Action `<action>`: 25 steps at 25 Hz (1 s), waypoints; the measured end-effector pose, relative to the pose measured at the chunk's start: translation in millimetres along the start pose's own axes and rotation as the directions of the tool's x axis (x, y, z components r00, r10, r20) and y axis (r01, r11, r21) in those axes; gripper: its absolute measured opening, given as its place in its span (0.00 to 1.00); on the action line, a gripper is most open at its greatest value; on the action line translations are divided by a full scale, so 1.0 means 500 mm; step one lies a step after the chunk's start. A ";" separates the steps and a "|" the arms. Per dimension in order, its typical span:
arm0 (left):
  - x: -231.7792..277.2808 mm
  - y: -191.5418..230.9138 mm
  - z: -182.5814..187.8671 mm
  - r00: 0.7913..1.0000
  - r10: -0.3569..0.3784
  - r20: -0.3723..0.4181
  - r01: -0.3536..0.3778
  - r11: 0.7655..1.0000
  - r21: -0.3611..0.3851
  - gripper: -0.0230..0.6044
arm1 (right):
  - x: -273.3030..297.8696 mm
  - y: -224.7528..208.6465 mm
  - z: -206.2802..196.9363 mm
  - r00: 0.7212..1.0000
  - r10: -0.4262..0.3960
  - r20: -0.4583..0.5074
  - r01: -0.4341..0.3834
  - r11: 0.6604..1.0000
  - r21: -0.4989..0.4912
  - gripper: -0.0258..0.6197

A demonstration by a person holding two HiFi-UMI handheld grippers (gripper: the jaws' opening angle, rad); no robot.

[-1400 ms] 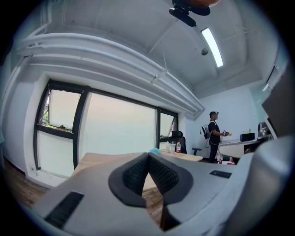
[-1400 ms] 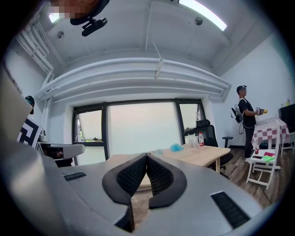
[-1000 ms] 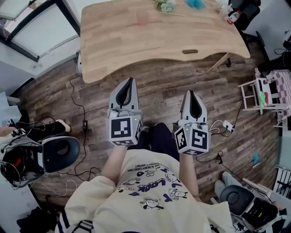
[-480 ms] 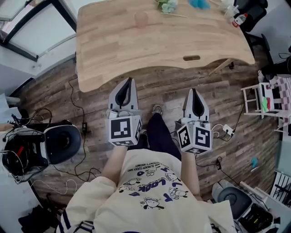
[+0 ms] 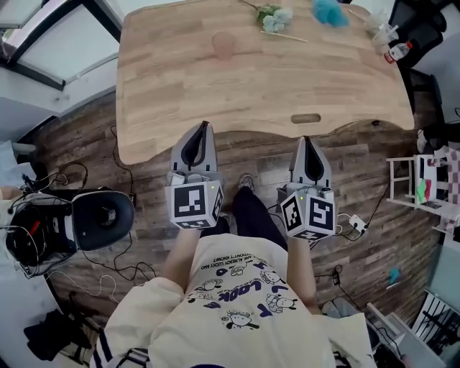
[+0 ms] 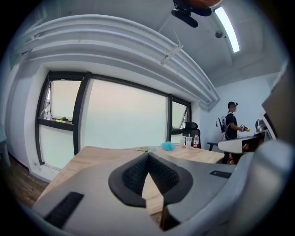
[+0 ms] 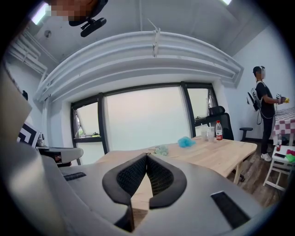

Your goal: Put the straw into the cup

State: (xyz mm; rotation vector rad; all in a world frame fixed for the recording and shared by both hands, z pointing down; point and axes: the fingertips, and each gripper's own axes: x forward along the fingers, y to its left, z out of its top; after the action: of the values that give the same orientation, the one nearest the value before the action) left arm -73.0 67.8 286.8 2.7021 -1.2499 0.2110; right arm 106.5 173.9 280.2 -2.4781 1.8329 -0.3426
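Observation:
A wooden table (image 5: 287, 79) lies ahead of me. A pale pink cup (image 5: 223, 44) stands on its far middle. Clear cups (image 5: 379, 25) stand at the far right corner beside a red-capped bottle (image 5: 399, 52). In the left gripper view a thin straw seems to stand in one of those clear cups (image 6: 188, 140); it is too small to be sure. My left gripper (image 5: 203, 126) and right gripper (image 5: 307, 139) hover side by side at the table's near edge. Both are shut with nothing between them: the left gripper (image 6: 148, 154) and right gripper (image 7: 147, 155) show their pads meeting at the tips.
Pale flowers (image 5: 273, 18) and a blue fluffy thing (image 5: 329, 11) lie at the table's far edge. A black seat (image 5: 100, 219) and cables sit on the wood floor at left, a small white rack (image 5: 420, 187) at right. A person (image 7: 263, 106) stands beyond the table's right end.
The table has come nearer in the head view; both grippers now reach its near edge. Both stay shut and level with each other.

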 end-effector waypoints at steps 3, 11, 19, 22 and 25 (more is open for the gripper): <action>0.040 0.007 0.007 0.999 0.034 -0.003 -0.034 0.999 -0.002 0.08 | 0.052 -0.014 0.009 0.999 0.031 -0.008 -0.031 1.000 -0.004 0.08; 0.134 0.007 0.016 0.995 0.097 -0.014 -0.097 0.995 -0.002 0.08 | 0.170 -0.057 0.018 0.995 0.096 -0.029 -0.096 0.995 0.003 0.08; 0.183 -0.010 0.019 0.994 0.109 -0.033 -0.109 0.994 -0.003 0.08 | 0.229 -0.065 0.012 0.990 0.133 -0.054 -0.132 0.991 0.022 0.08; 0.190 -0.006 0.022 0.993 0.114 -0.035 -0.114 0.993 -0.003 0.08 | 0.241 -0.065 0.018 0.990 0.135 -0.049 -0.134 0.991 0.024 0.08; 0.194 0.006 0.015 0.992 0.120 -0.045 -0.120 0.993 -0.001 0.08 | 0.249 -0.067 0.016 0.991 0.127 -0.052 -0.126 0.992 0.024 0.08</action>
State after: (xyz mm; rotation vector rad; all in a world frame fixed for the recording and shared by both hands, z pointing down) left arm -12.7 -7.5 298.4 2.6061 -1.3994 0.2823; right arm 173.9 65.3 297.0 -2.3468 1.9841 -0.4228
